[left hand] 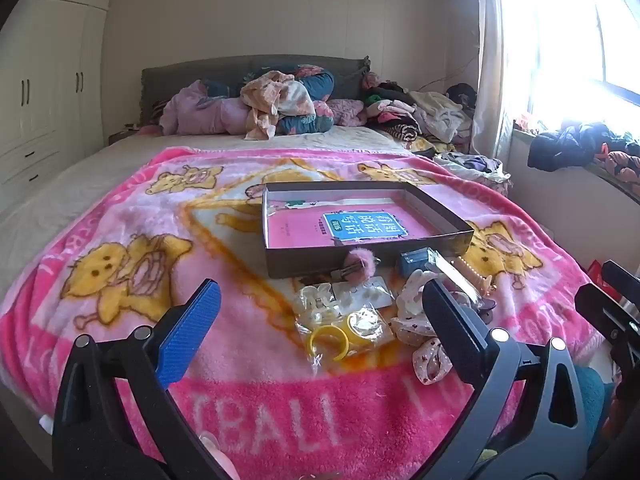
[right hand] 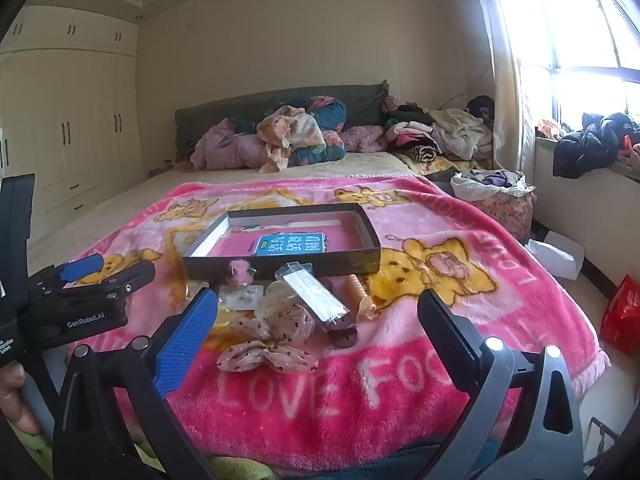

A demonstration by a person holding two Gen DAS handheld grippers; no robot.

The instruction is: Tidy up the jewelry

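Both the left hand-held gripper (left hand: pixel 320 312) and the right hand-held gripper (right hand: pixel 318 320) hover wide open and empty over the bed (left hand: pixel 60 184). The jewelry pile (left hand: pixel 360 304) lies just near of the shallow box (left hand: pixel 440 206). Best to pinch one piece from above, lift it clear of the near wall and drop it inside; open blanket (right hand: pixel 500 280) lies right.

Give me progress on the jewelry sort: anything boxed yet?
Done: nothing. The box holds only a pink book. In hand: nothing; left gripper and right gripper both hover open. Left: the whole pile in front of the box, including the pink pom clip, yellow ring and dotted scrunchie.
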